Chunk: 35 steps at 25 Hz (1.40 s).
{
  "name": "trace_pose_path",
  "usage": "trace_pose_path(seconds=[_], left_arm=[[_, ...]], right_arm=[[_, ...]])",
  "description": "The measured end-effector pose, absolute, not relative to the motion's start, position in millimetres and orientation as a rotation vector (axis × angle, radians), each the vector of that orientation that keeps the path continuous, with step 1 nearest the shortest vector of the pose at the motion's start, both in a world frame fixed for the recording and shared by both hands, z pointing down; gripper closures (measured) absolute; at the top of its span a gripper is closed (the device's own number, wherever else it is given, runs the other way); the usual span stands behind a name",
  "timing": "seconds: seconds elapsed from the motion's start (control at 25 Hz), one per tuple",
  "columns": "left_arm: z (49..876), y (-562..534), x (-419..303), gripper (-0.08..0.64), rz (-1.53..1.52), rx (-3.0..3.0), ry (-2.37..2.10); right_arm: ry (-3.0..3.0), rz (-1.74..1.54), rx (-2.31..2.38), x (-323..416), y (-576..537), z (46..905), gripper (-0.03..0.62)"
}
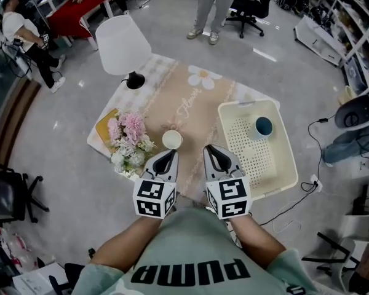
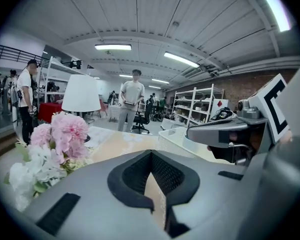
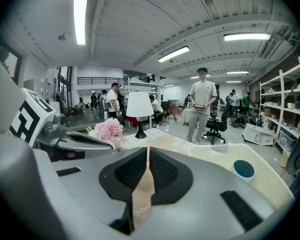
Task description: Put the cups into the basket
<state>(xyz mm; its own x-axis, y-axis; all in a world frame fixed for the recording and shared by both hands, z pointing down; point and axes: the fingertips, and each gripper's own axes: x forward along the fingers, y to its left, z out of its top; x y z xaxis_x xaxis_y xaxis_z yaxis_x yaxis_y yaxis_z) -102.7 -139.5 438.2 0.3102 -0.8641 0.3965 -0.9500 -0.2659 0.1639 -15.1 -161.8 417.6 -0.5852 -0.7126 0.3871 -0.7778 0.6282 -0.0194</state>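
Observation:
A cream cup point(image 1: 171, 139) stands upright on the beige table runner, just beyond my left gripper point(image 1: 167, 154), which is shut and holds nothing. To the right sits the cream perforated basket point(image 1: 289, 158) with a teal-lined cup point(image 1: 263, 126) inside near its far end. My right gripper point(image 1: 213, 149) hovers at the basket's near left corner, shut and empty. In the right gripper view the jaws point(image 3: 148, 150) meet in a thin slit, and the teal cup point(image 3: 243, 169) shows in the basket point(image 3: 215, 154). The left gripper view shows its jaws point(image 2: 151, 154) touching at the tips.
A white lamp point(image 1: 123, 45) stands at the table's far left, with a pink and white flower bunch point(image 1: 129, 137) on a yellow board at the left edge. A person point(image 1: 209, 5) stands beyond the table. A cable point(image 1: 295, 204) trails on the floor by the basket side.

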Motion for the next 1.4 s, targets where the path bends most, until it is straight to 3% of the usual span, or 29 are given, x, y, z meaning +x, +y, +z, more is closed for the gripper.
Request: trace_pose_path(seconds=[0.52, 1.4], left_arm=[[447.6, -90.8, -143.4, 0.558, 0.272, 2.153, -1.692], [470.0, -88.8, -145.0, 0.558, 0.315, 2.121, -1.651]], right_arm=[[-2.521, 0.238, 0.975, -75.2, -112.8, 452.0, 0.575], [-2.498, 0.263, 0.947, -85.0, -112.5, 471.3, 0.575]])
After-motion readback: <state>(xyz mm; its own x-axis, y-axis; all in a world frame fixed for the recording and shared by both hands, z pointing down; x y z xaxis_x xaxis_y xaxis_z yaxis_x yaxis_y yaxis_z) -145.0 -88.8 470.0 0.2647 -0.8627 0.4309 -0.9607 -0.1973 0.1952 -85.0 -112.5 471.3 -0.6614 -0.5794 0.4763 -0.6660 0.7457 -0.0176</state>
